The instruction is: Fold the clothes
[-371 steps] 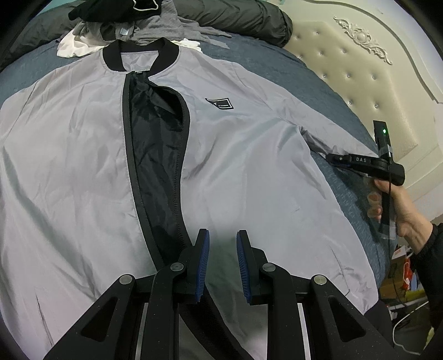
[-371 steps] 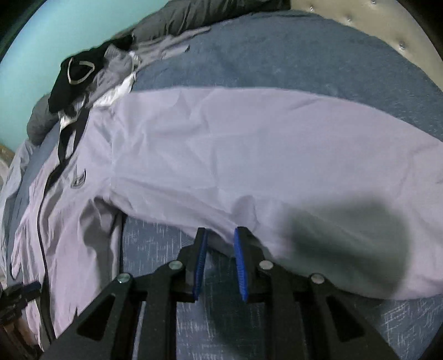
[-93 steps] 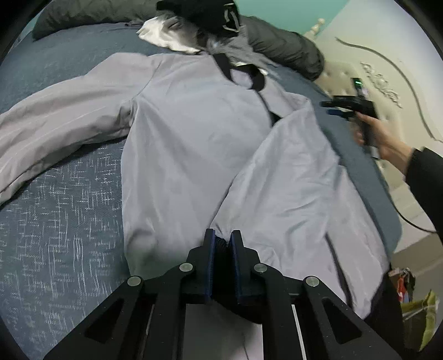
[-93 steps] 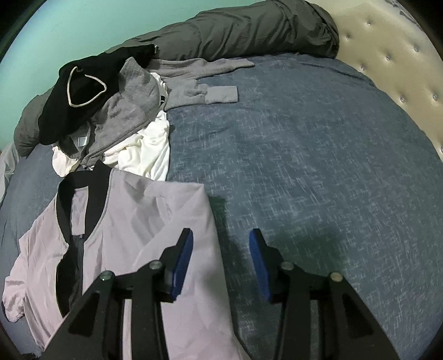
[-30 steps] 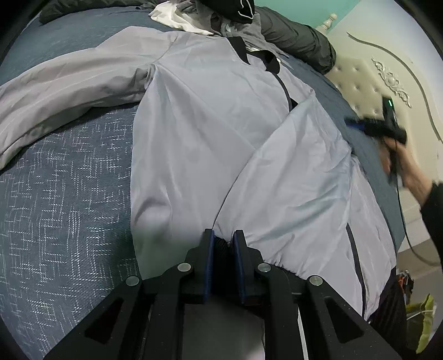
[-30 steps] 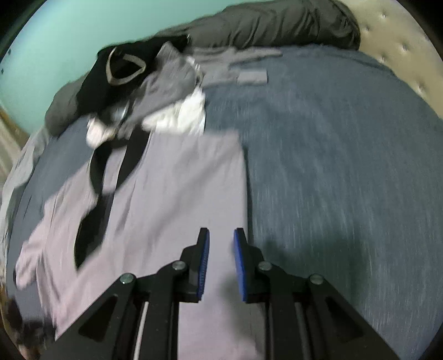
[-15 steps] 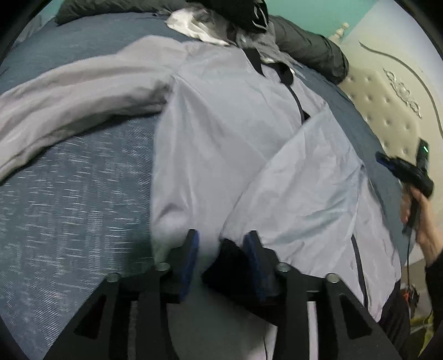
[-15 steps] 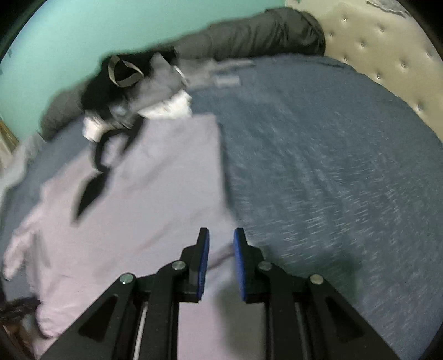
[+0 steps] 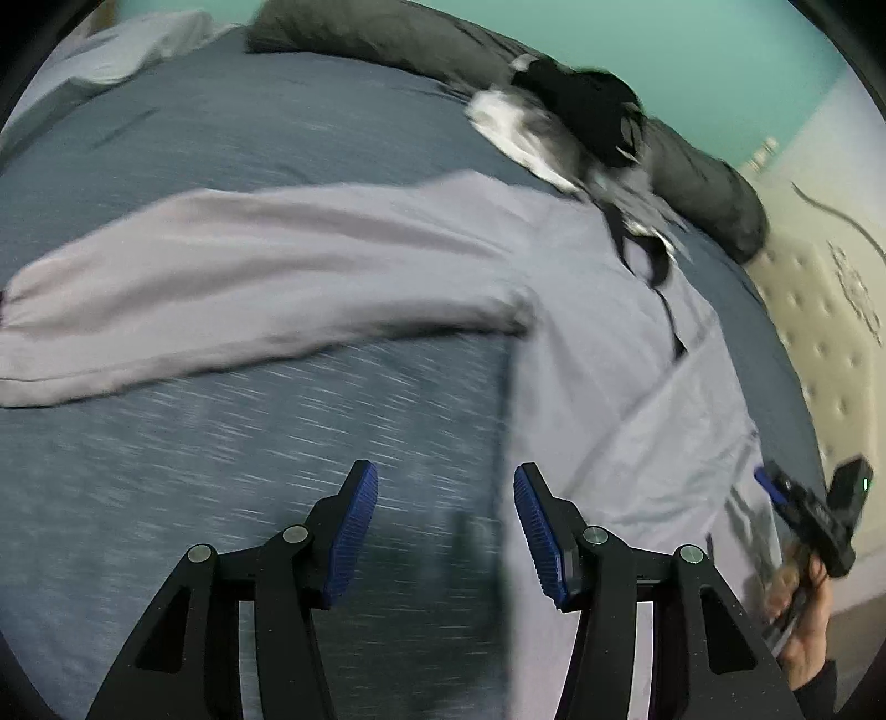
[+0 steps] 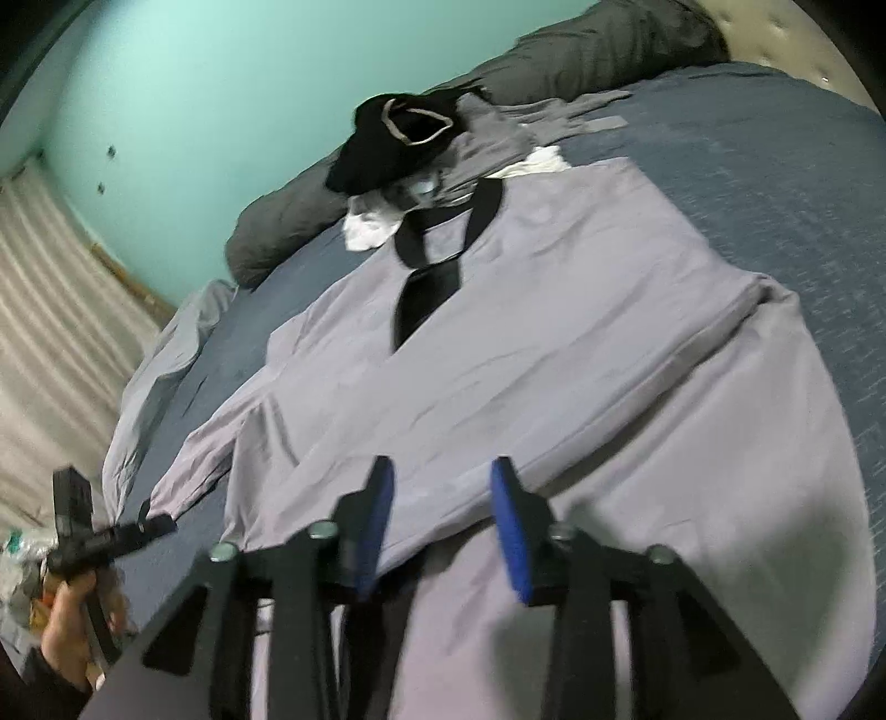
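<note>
A light grey jacket (image 10: 581, 343) with a black collar (image 10: 437, 232) lies spread on the blue bed (image 9: 221, 443). One sleeve is folded across its front; the other sleeve (image 9: 249, 277) stretches out to the left in the left wrist view. My left gripper (image 9: 446, 498) hovers over bare bedding beside the jacket's hem, its jaws opening with nothing between them. My right gripper (image 10: 442, 498) hangs above the folded sleeve near the hem, its jaws also opening, no cloth between the pads. The right gripper (image 9: 803, 509) appears at the far right of the left wrist view; the left gripper (image 10: 99, 531) sits at lower left of the right wrist view.
A pile of black, grey and white clothes (image 10: 410, 144) lies beyond the collar. A dark grey rolled duvet (image 9: 421, 44) runs along the bed's far side below a teal wall. A padded cream headboard (image 9: 830, 343) is at the right.
My left gripper let go of the folded sleeve's cuff and swung left over bare bedding. My right gripper came back toward the hem and its jaws parted.
</note>
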